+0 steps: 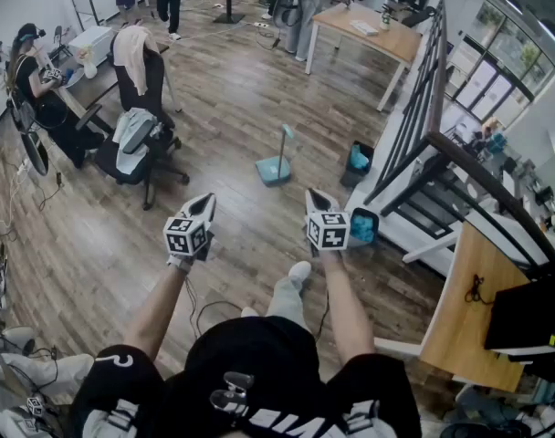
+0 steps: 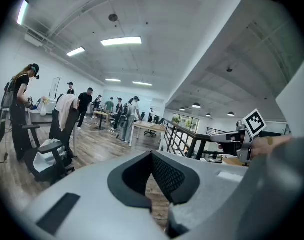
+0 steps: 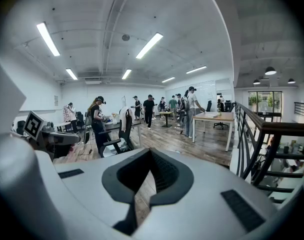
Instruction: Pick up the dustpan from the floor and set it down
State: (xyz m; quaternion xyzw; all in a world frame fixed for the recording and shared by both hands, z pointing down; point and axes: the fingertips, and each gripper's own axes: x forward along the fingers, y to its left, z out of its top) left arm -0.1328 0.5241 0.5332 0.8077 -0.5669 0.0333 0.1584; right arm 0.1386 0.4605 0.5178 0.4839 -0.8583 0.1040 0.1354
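A light blue dustpan (image 1: 274, 168) with an upright handle stands on the wood floor, well ahead of both grippers and between them. My left gripper (image 1: 204, 204) is held out at the left, jaws together and empty. My right gripper (image 1: 316, 198) is held level with it at the right, also shut on nothing. In the left gripper view the left gripper's (image 2: 152, 155) jaws meet at their tips, with the right gripper's marker cube (image 2: 255, 123) off to the side. The right gripper view shows the right gripper (image 3: 151, 154) closed too. The dustpan shows in neither gripper view.
An office chair (image 1: 136, 144) draped with clothes stands left of the dustpan. Two bins with blue bags (image 1: 358, 160) (image 1: 362, 226) sit by the black stair railing (image 1: 422, 108). A wooden table (image 1: 364, 30) is further back, and people sit and stand at the left and far end.
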